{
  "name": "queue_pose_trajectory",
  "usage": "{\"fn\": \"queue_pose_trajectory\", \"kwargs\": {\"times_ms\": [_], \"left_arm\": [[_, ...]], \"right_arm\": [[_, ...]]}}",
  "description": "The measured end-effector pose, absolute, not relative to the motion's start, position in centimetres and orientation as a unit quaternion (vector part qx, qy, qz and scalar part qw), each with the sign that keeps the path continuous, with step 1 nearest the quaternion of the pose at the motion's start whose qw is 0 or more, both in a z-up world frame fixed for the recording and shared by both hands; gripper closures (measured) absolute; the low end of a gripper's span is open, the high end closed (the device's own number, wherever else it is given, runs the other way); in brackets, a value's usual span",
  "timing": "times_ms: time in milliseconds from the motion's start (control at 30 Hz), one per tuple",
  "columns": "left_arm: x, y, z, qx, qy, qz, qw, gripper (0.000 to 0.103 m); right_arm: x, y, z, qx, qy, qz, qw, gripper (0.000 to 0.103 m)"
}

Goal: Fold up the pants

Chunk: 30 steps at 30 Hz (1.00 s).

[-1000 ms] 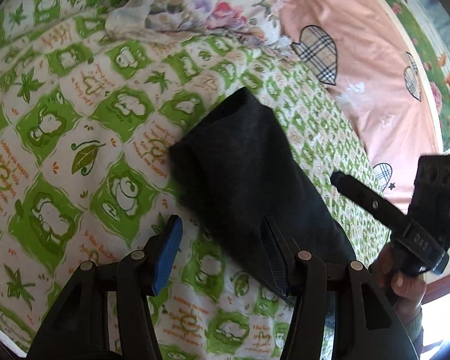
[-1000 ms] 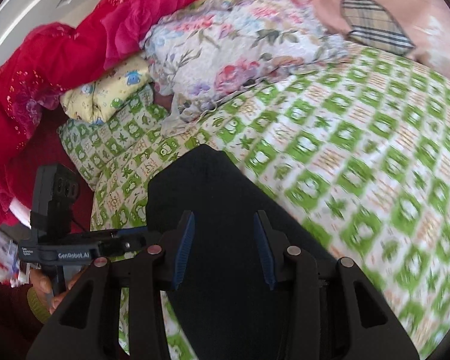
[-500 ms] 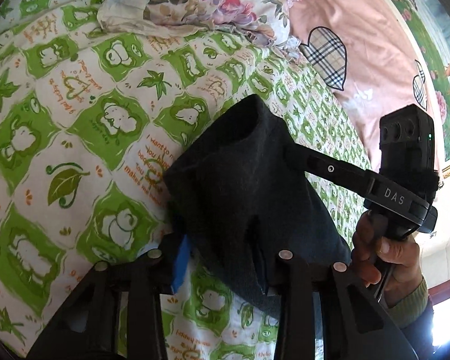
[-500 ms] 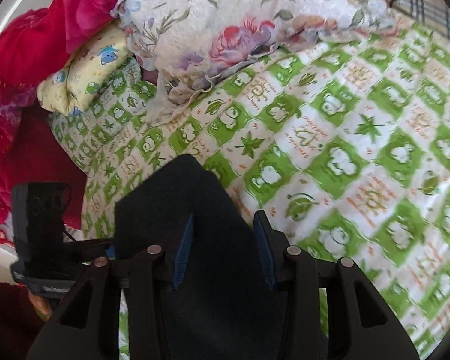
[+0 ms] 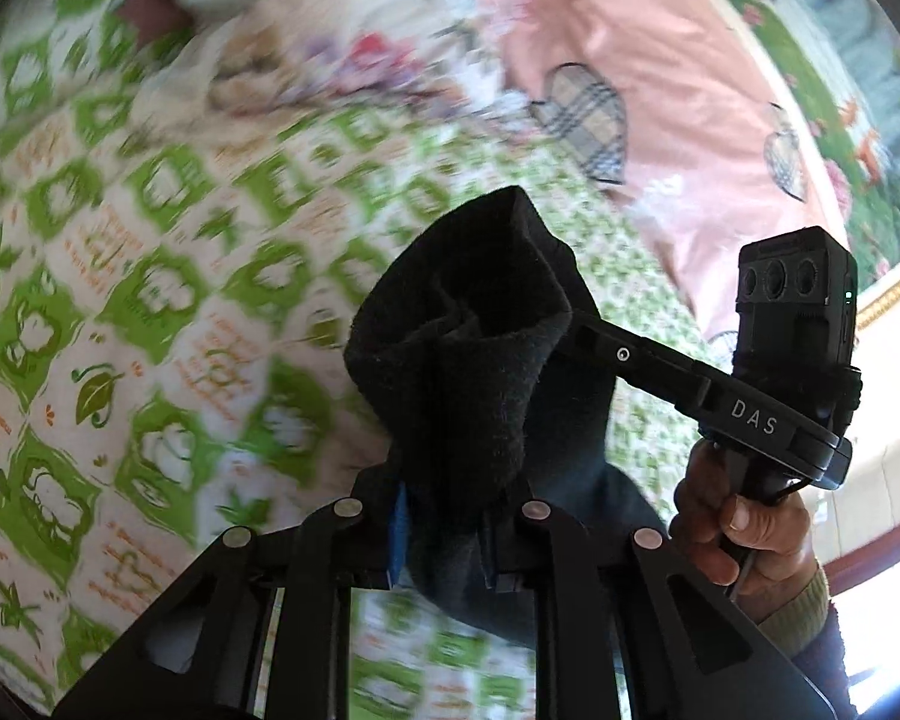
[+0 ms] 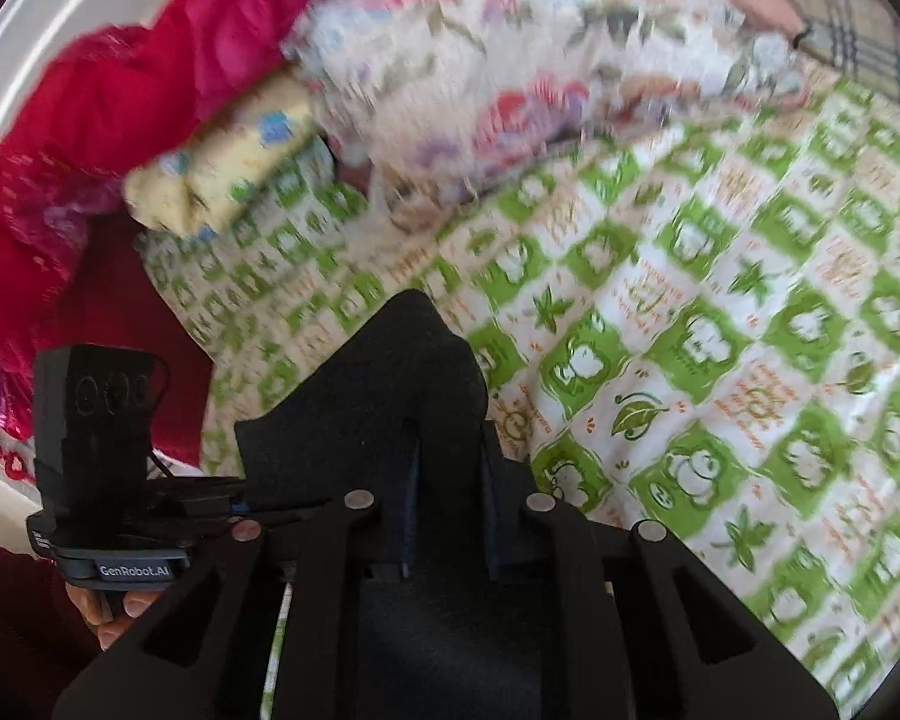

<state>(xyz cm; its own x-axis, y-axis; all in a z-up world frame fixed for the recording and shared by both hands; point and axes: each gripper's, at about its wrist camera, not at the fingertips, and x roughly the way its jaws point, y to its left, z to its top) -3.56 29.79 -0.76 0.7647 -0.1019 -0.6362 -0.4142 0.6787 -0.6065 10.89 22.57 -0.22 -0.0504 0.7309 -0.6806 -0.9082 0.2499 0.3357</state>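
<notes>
1. On the green-and-white patterned bedsheet (image 5: pixel 150 300), the black pants (image 5: pixel 480 360) were held bunched and raised above the fabric, gripped from 2 sides.
2. The left gripper (image 5: pixel 441 531) was seen clenched on the near edge of the pants, with cloth pinched between its blue-padded fingers (image 5: pixel 397 525).
3. In the left wrist view, the right gripper's arm (image 5: pixel 678 381) was shown reaching into the far side of the bunched pants, its tips hidden by the cloth, and the holding hand (image 5: pixel 738 522) was seen beneath it.
4. In the right wrist view, the right gripper (image 6: pixel 447 516) was found clamped on a fold of the pants (image 6: pixel 402 396), which rose to a peak just ahead of the fingers.
5. The left gripper's body (image 6: pixel 108 480) was visible at the lower left of that view, touching the pants' edge.
6. A floral quilt (image 6: pixel 510 78), a red blanket (image 6: pixel 120 90) and a yellow pillow (image 6: pixel 222 180) were piled beyond the sheet; a pink cover (image 5: pixel 660 90) with plaid hearts was seen farther off.
7. Both views were blurred.
</notes>
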Motion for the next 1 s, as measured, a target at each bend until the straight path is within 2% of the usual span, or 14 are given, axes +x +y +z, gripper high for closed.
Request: {"fn": "queue_pose_trajectory", "kwargs": {"times_ms": [267, 533, 1000], "left_arm": [[-3.0, 24.1, 4.9, -0.347, 0.304, 0.031, 0.887, 0.086], [-1.9, 15.9, 8.7, -0.283, 0.305, -0.044, 0.908, 0.086], [1.5, 3.9, 7.3, -0.196, 0.356, -0.135, 0.904, 0.086]], "right_arm": [[9.3, 14.4, 4.3, -0.034, 0.338, 0.611, 0.716, 0.085], [8.2, 4.5, 5.8, 0.046, 0.285, 0.600, 0.746, 0.085], [7.7, -9.4, 1.3, 0.169, 0.264, 0.537, 0.783, 0.085]]}}
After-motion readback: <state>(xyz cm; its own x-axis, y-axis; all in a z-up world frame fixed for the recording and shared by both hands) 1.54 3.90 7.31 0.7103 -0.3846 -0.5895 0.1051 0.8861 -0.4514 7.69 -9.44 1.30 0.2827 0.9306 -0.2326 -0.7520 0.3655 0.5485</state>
